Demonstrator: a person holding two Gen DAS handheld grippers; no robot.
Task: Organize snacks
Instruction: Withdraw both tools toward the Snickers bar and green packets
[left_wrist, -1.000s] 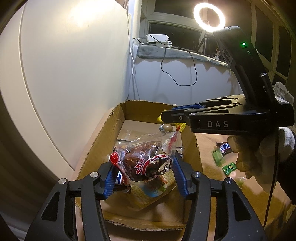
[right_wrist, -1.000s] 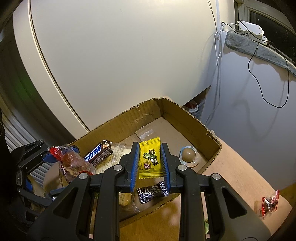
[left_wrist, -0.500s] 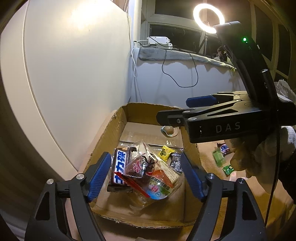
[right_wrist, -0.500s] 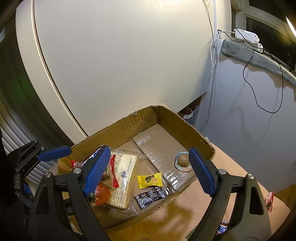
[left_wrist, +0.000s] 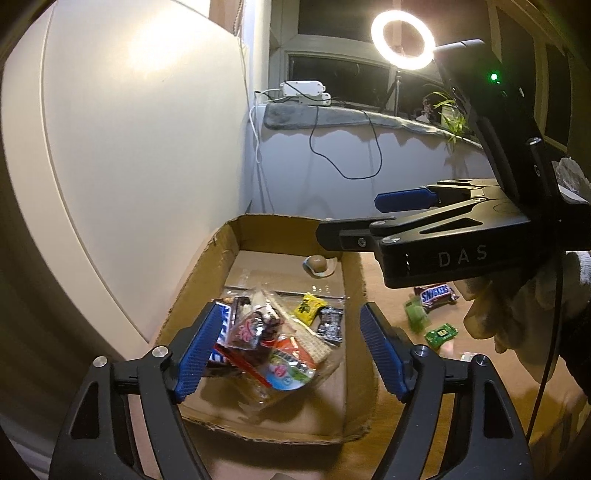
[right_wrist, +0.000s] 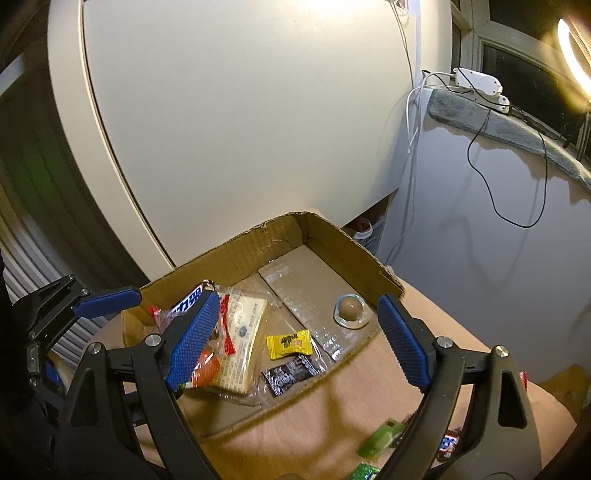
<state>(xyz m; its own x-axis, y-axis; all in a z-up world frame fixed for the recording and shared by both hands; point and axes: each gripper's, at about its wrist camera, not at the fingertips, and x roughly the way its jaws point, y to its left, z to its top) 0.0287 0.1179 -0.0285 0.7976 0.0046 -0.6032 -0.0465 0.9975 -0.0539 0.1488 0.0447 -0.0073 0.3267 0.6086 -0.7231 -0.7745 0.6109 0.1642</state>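
- Nearest in the left wrist view, the left gripper (left_wrist: 284, 350) hangs over the near end of the cardboard box (left_wrist: 207, 280) with its blue pads spread wide and nothing pinched; the snack pile lies below the gap, untouched by the pads.
- The right gripper (right_wrist: 291, 341) is likewise spread and empty above the box, and seen from the left it reaches in from the side with "DAS" printed on its black body.
- In the box, near end: a clear bag with a red-patterned pastry (left_wrist: 255, 328), a dark blue chocolate bar with white characters (left_wrist: 221, 332), and a pale cracker packet with small print too fine to read (right_wrist: 242, 343).
- A little further in lie a yellow candy (right_wrist: 289, 343) with dark writing and a small black sachet (right_wrist: 291, 373) with white print, neither legible.
- Toward the far end, a brown round sweet in a clear cup (right_wrist: 349, 309) sits alone.
- Judged step: both hands look to be just past dropping off, so the next move calls for swinging to the loose snacks on the table.
- Out there, beside the box, a Snickers bar (left_wrist: 436, 295) shows its name plainly, with green wrapped candies (left_wrist: 441, 334) close by; small flat wrappers call for a low, square pinch.
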